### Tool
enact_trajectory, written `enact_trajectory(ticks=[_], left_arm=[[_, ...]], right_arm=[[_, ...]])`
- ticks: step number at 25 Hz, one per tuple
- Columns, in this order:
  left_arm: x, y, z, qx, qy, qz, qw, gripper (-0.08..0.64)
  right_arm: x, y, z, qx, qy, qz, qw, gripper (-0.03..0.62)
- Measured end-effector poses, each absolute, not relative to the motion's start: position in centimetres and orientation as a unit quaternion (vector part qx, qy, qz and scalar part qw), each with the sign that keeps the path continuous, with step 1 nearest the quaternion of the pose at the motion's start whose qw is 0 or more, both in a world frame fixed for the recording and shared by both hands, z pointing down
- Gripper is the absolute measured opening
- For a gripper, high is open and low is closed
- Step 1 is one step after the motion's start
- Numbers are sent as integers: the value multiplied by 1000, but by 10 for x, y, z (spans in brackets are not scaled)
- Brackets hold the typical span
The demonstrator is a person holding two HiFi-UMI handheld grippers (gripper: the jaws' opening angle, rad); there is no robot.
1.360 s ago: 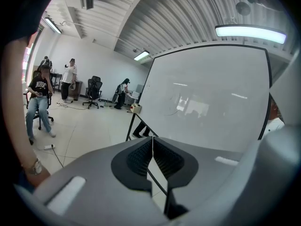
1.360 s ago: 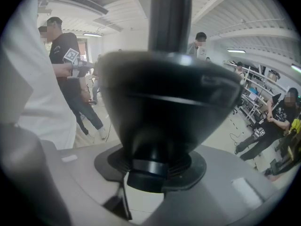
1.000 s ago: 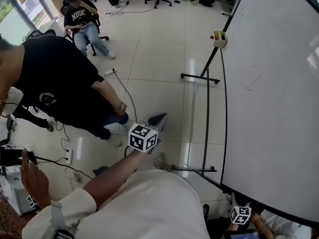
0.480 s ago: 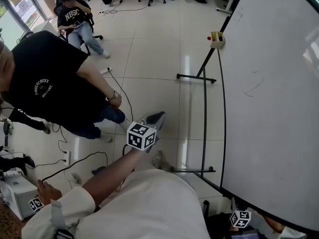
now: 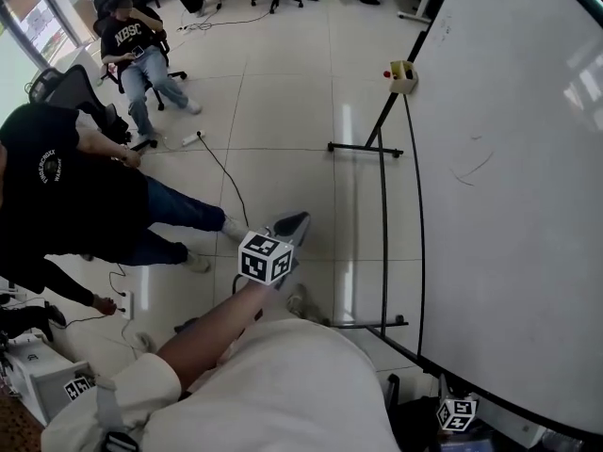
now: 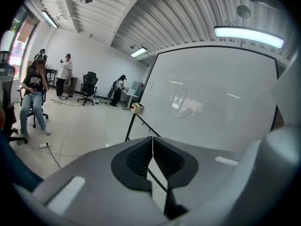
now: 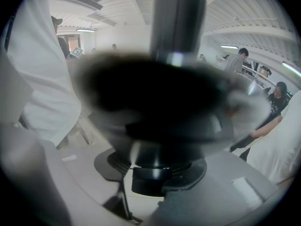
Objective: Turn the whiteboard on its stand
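Filling the right side of the head view, the whiteboard [image 5: 509, 196] is seen tilted on its black stand [image 5: 383, 243], whose legs are spread on the tiled floor [image 5: 292, 102] just left of the board. A small yellowish box [image 5: 402, 75] is fixed at the whiteboard's far left corner.

The left gripper [image 5: 298, 220] is held out well to the left of the whiteboard, apart from it and from the stand. In the left gripper view its jaws are seen pressed together, pad against pad, with nothing between them, and the whiteboard is faced across open floor.

The right gripper [image 7: 157, 166] is placed at the whiteboard's near lower edge, where only its marker cube [image 5: 457, 412] is shown in the head view. In the right gripper view its jaws are set wide and closed on a black round knob [image 7: 157, 178], both ribbed pads being laid against it; a grey tube [image 7: 178, 18] is seen rising above the knob, though much of this is blurred.

Far to the left of the whiteboard a seated person [image 5: 132, 50] and a bending person in black [image 5: 57, 196] are seen, and a cable [image 5: 221, 168] is laid across the floor.
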State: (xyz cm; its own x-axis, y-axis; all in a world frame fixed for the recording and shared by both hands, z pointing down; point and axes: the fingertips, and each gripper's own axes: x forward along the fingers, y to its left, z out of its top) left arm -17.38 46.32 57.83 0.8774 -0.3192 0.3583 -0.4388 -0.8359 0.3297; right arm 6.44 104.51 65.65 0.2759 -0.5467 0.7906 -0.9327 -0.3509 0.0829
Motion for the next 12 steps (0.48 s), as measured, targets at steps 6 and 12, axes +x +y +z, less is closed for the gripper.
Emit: enact_trajectory(ticks=[6,12], left_arm=[[-166,459,571,950,-185,150,200,26],[-155,452,564,953,-175,152,197,26]], right_arm=[[59,1052,648,750,-492,341,281,190],[58,1071,642,775,-451,362,255,197]])
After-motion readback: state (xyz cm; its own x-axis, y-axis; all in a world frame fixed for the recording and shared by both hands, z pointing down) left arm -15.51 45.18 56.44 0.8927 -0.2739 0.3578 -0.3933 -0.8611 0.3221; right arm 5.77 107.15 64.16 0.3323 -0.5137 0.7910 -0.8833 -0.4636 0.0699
